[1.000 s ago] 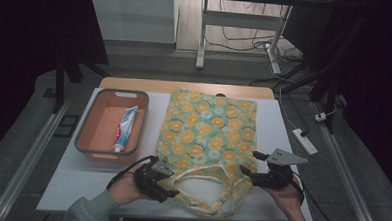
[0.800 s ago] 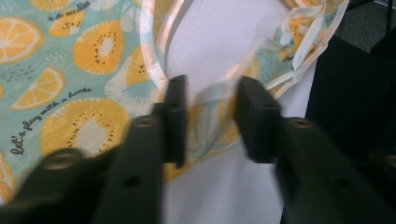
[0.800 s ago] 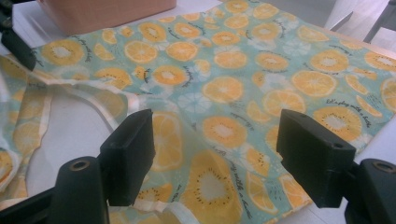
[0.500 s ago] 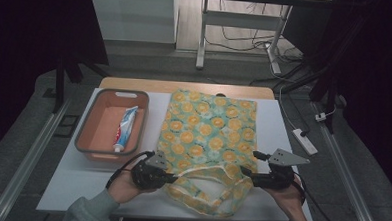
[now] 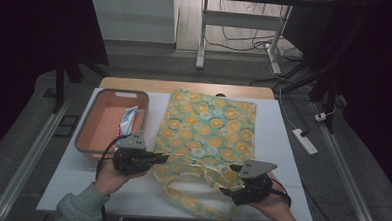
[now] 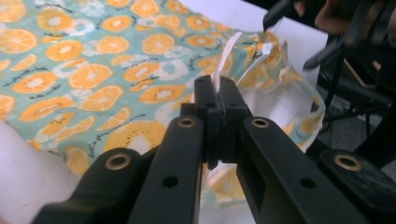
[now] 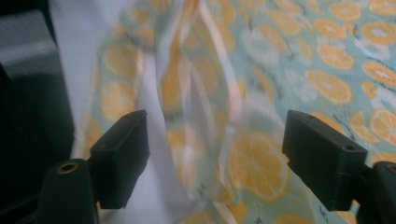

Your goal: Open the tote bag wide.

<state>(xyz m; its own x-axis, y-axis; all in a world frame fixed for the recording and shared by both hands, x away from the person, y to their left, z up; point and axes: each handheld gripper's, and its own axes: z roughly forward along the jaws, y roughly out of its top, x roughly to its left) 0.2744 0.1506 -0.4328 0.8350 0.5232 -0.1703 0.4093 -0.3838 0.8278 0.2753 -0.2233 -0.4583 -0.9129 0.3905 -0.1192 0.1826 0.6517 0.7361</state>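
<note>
The tube (image 5: 130, 120) in the orange bin (image 5: 93, 148) is too small to read. Right gripper view has the bag (image 7: 201, 116) fabric all blurry up close, and its edges run off frame.

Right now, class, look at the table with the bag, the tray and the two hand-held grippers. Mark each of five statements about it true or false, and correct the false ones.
1. The left hand-held gripper is shut on the bag's edge. True.
2. The right hand-held gripper is clamped on the bag. False: its jaws stand wide apart, with cloth between them.
3. A tube lies in the tray. True.
4. The tray is on the person's right of the bag. False: it is on the left.
5. The bag has an orange-slice print. True.
</note>
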